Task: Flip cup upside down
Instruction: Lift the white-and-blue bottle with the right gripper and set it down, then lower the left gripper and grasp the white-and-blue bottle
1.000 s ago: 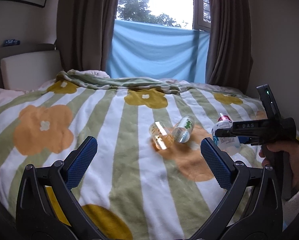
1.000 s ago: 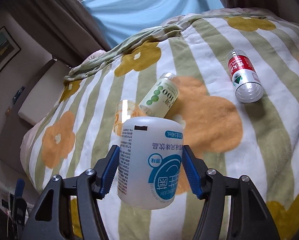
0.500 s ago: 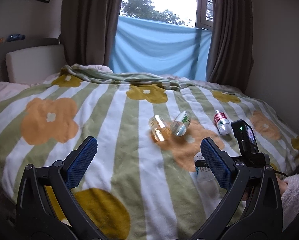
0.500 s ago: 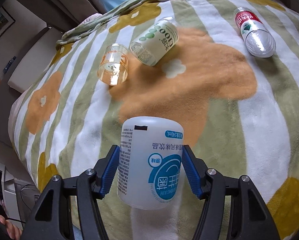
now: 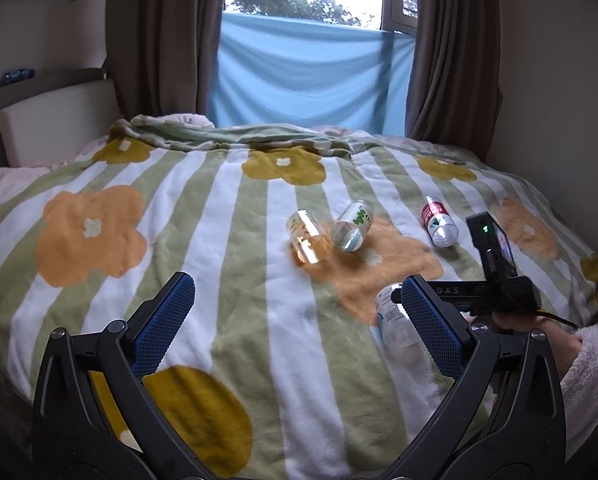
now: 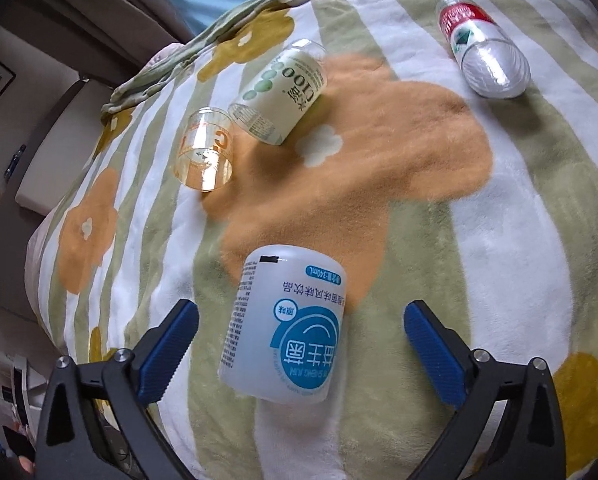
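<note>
A white plastic cup (image 6: 283,328) with a blue label stands on the blanket, its print upside down and its closed end up, leaning slightly. My right gripper (image 6: 301,320) is open around it, and both blue pads stand clear of its sides. In the left wrist view the same cup (image 5: 393,320) shows partly behind my own right finger, with a hand holding the right gripper's body (image 5: 499,288) beside it. My left gripper (image 5: 297,286) hovers open and empty over the blanket's near part.
A clear glass with orange print (image 6: 205,156), a green-dotted cup (image 6: 279,96) and a red-labelled bottle (image 6: 483,56) lie on their sides farther up the flowered blanket (image 5: 99,220). A headboard (image 5: 51,120) is at the left, curtains and a window behind.
My right gripper came down to the blanket with the white cup and opened, so the cup now stands free. The left gripper drew back a little.
</note>
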`<state>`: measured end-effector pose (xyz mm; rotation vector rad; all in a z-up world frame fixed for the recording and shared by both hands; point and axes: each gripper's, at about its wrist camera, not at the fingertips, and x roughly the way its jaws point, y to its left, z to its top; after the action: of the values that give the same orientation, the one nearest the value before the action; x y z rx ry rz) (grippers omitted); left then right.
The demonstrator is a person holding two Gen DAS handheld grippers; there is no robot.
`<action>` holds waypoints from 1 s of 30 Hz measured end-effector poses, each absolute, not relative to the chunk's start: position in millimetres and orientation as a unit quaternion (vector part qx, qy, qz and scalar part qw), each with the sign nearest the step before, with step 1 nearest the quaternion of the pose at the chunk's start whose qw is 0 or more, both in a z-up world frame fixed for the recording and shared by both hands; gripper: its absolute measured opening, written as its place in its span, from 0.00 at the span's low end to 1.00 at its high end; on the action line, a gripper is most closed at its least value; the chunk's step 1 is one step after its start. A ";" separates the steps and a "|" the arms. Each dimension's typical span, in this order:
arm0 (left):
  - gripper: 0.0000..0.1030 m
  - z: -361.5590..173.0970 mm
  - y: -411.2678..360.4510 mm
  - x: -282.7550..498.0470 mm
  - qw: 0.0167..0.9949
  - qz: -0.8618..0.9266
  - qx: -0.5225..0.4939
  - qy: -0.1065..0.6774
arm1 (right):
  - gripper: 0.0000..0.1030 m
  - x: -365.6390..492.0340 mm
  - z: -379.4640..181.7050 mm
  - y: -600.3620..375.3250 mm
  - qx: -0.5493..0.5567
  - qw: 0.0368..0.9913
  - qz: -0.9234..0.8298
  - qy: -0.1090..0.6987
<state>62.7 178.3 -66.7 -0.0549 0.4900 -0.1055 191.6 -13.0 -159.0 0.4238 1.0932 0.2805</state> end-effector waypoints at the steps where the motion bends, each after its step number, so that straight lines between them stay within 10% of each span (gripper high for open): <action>1: 1.00 -66.8 176.3 66.8 0.966 -0.056 -0.028 0.250 | 1.00 187.0 -153.1 -15.5 0.187 0.828 0.143 0.509; 16: 1.00 -65.9 75.9 207.7 0.861 -0.189 0.013 0.471 | 1.00 70.3 -80.4 -72.5 -0.006 0.956 0.146 0.253; 30: 0.87 -205.3 19.7 300.1 0.687 -0.130 0.000 0.715 | 1.00 60.1 -111.0 -98.9 0.036 0.956 0.178 0.229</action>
<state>300.1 19.7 -205.3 0.0006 1.6008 -0.2916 60.1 -98.9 -111.0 0.0724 0.4649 0.3607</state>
